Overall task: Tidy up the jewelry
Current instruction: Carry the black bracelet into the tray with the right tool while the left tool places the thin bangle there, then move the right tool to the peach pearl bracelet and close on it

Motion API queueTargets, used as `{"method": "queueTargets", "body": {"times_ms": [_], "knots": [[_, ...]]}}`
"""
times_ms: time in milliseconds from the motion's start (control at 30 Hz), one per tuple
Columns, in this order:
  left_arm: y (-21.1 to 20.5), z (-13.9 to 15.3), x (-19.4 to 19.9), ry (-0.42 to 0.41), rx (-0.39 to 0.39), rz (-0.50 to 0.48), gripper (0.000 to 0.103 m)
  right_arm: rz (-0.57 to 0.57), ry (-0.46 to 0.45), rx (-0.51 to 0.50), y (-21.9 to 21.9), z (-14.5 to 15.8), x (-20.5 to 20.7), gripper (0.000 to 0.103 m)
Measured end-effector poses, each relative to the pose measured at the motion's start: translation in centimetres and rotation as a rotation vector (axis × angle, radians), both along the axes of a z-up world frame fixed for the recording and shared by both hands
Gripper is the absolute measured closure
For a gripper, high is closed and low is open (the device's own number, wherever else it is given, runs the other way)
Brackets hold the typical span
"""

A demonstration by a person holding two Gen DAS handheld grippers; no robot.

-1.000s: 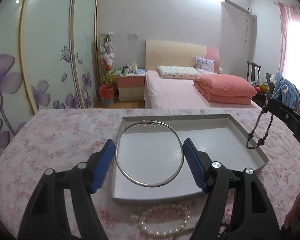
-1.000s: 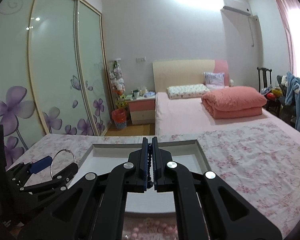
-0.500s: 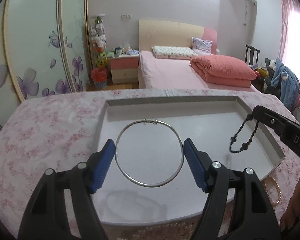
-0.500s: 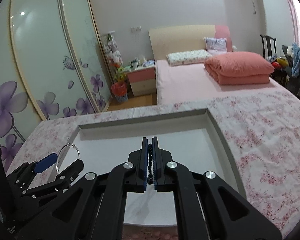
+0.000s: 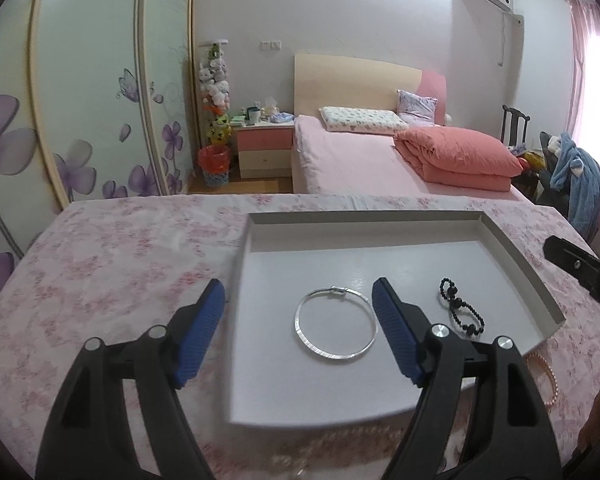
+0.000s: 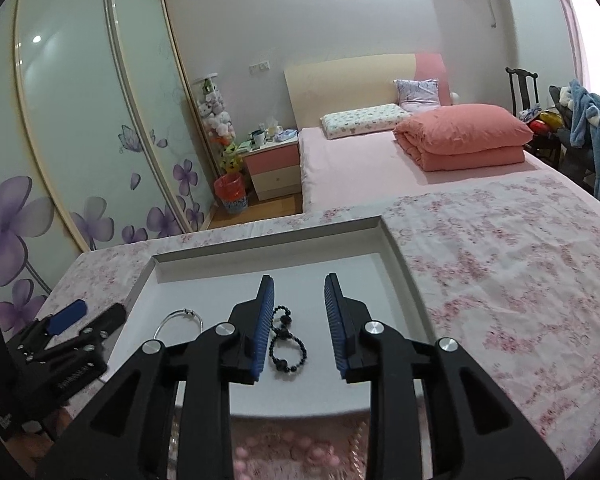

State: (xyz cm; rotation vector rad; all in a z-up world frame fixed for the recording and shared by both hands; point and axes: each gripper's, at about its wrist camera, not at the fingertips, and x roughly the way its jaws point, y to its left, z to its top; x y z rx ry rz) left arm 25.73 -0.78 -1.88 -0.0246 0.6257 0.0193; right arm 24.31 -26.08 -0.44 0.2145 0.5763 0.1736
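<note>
Bedroom, floral-clothed tabletop [image 5: 112, 264] bearing white tray [image 5: 512, 248].
Inside tray: silver bangle [image 5: 335, 325] flat, between spread left gripper [image 5: 298, 320] fingers, untouched; black bead bracelet [image 6: 287, 340] just right of bangle, lying loose between right gripper [image 6: 299, 312] fingers, just parted.

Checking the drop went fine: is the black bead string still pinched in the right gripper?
No, the bead string lies loose on the tray.

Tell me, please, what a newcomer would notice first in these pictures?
First, the white tray on the flowered cloth, with a silver bangle lying flat in it and a black bead bracelet beside it. Then the two blue-padded claws, left claw and right claw, both open above them.
</note>
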Motion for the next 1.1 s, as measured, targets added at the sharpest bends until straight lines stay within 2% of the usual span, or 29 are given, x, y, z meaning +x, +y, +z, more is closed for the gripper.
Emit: {"method": "queueTargets", "body": {"times_ms": [300,667,933,1100], "knots": [[2.5,0.1,-5.3,0.0,0.009,0.017,0.025,-0.033,0.013,-0.031,-2.8,0.0,-3.5,0.075],[5.6,-2.5,-9.7,0.065,-0.016,0.046,0.025,0.013,0.127,-0.097,-3.2,-3.5,-7.3,0.075],[6.1,-3.2,-11.2,0.085,-0.037,0.041,0.021,0.025,0.258,-0.153,-3.6,-6.9,-7.6,0.075],[5.7,-3.3,-11.4,0.091,-0.042,0.029,0.021,-0.011,0.272,-0.168,-3.8,-7.1,-6.4,0.075]]}}
